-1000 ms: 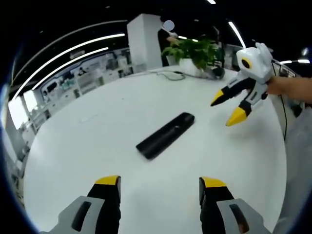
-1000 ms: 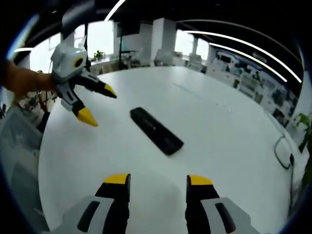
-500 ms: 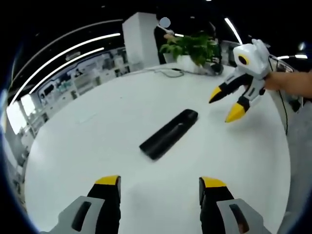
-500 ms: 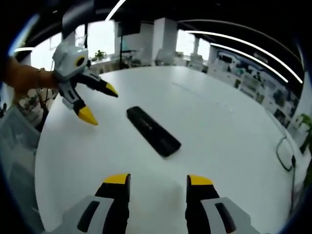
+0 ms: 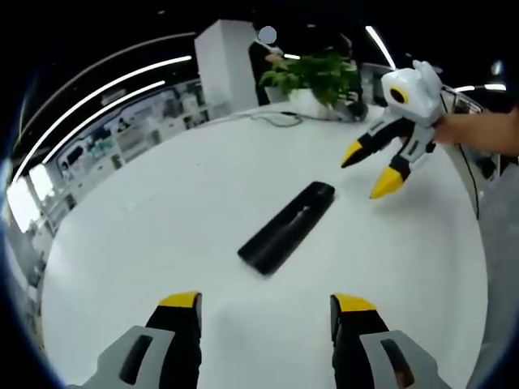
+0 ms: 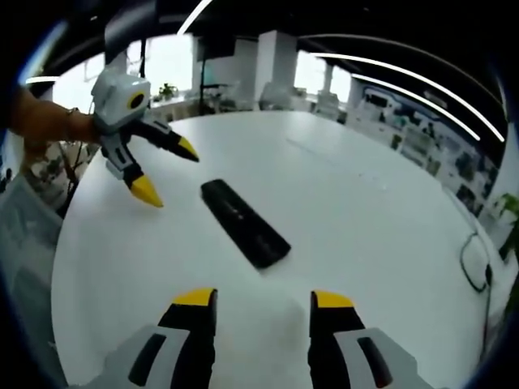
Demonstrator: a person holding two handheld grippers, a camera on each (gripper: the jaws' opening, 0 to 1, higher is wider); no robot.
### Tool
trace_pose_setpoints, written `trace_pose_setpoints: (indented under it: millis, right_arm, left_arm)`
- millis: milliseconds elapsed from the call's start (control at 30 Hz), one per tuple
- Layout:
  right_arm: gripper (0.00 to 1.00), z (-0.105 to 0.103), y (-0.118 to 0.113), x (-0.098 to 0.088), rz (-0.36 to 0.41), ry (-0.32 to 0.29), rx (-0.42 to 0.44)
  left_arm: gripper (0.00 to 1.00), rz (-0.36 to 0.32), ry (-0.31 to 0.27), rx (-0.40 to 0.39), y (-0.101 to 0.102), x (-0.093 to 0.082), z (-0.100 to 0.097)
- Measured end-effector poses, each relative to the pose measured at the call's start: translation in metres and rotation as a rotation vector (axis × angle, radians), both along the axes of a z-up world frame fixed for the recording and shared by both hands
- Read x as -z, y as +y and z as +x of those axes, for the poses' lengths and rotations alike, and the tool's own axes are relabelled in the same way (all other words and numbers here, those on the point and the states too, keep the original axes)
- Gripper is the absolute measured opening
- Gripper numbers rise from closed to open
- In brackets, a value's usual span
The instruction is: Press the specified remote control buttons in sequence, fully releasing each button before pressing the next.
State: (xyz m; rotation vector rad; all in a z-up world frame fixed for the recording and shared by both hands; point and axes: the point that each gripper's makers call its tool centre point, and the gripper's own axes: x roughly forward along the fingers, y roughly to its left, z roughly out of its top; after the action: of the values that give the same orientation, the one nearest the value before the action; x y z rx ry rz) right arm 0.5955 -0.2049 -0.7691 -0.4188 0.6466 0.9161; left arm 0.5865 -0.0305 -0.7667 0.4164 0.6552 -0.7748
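— Lying flat on the white round table (image 5: pixel 162 219), the black remote control (image 5: pixel 287 228) sits near the middle of the left gripper view, its long axis running from about 7 o'clock to 1 o'clock. Do you see it from the other side?

— Yes. In the right gripper view the remote control (image 6: pixel 244 222) lies just above centre, slanting from 11 o'clock down to 5 o'clock, with bare tabletop all round it.

— And the tongs?

— The left gripper (image 5: pixel 263 304) rises from 6 o'clock in its own view, yellow-tipped jaws spread apart with nothing between them, short of the remote. It also shows in the right gripper view at 10 o'clock (image 6: pixel 166 172), white body up, jaws splayed and angled down toward the table, clear of the remote's far end.

— The right gripper (image 6: pixel 261 300) is likewise released, jaws parted over bare table at 6 o'clock. From the left gripper view it appears at 2 o'clock (image 5: pixel 367 168), jaws wide and pointing down and inward, near the remote's far end but apart from it.

— A person's hand (image 5: pixel 478 134) holds it from the 3 o'clock edge, forearm roughly level.

— A potted plant (image 5: pixel 318 77) stands at the table's far rim, at 12 o'clock.
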Motion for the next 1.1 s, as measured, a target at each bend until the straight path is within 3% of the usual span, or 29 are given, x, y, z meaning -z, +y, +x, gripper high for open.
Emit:
trace_pose_setpoints:
  millis: [333, 667, 1100]
  right_arm:
    - [0.43, 0.011, -0.004, 0.002, -0.003, -0.003, -0.005]
    - [0.43, 0.010, 0.008, 0.005, -0.013, -0.007, -0.113]
    - [0.44, 0.019, 0.012, 0.005, -0.023, -0.005, -0.151]
  left_arm:
    - [0.65, 0.012, 0.005, 0.035, -0.002, 0.006, 0.003]
    - [0.65, 0.002, 0.003, 0.076, -0.001, 0.006, 0.013]
    - [0.62, 0.028, -0.003, 0.173, -0.003, 0.005, 0.024]
